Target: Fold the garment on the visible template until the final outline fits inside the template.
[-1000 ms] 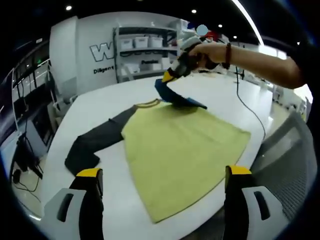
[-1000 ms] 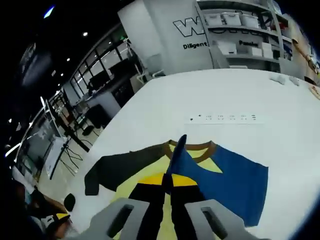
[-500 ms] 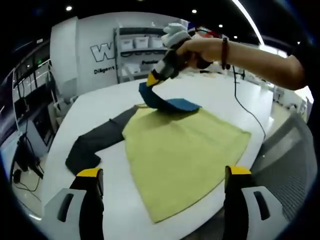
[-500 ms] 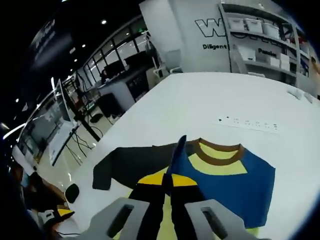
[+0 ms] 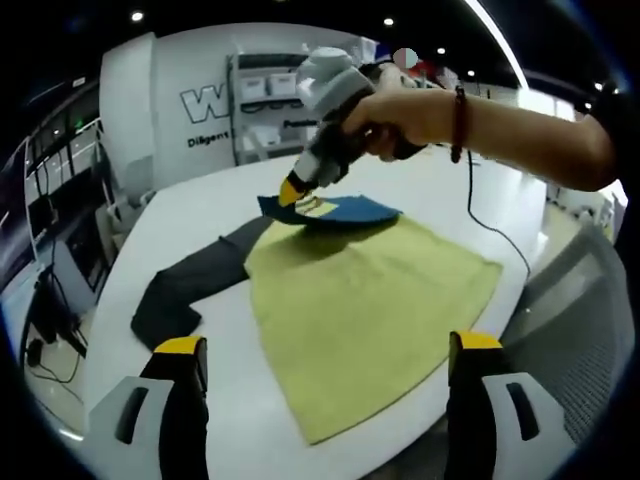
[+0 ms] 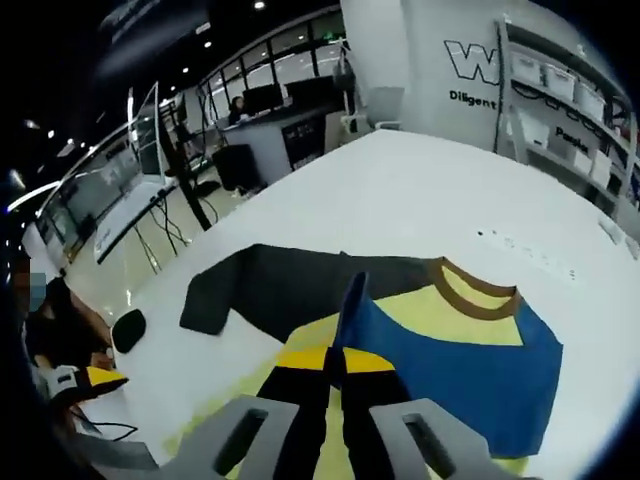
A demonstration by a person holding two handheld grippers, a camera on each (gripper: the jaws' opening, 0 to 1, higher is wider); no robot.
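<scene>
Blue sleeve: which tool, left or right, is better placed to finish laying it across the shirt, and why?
Right. The right tool is shut on the blue sleeve above the yellow shirt; the left tool hangs open, near the hem.

Both views are lit brightly and evenly from overhead by ceiling spots (image 5: 137,16) and a light strip (image 5: 495,40) toward one o'clock. Soft glare is seen on the white table (image 6: 400,200). Strong fisheye bending is seen at the edges, where detail is slightly blurred.
</scene>
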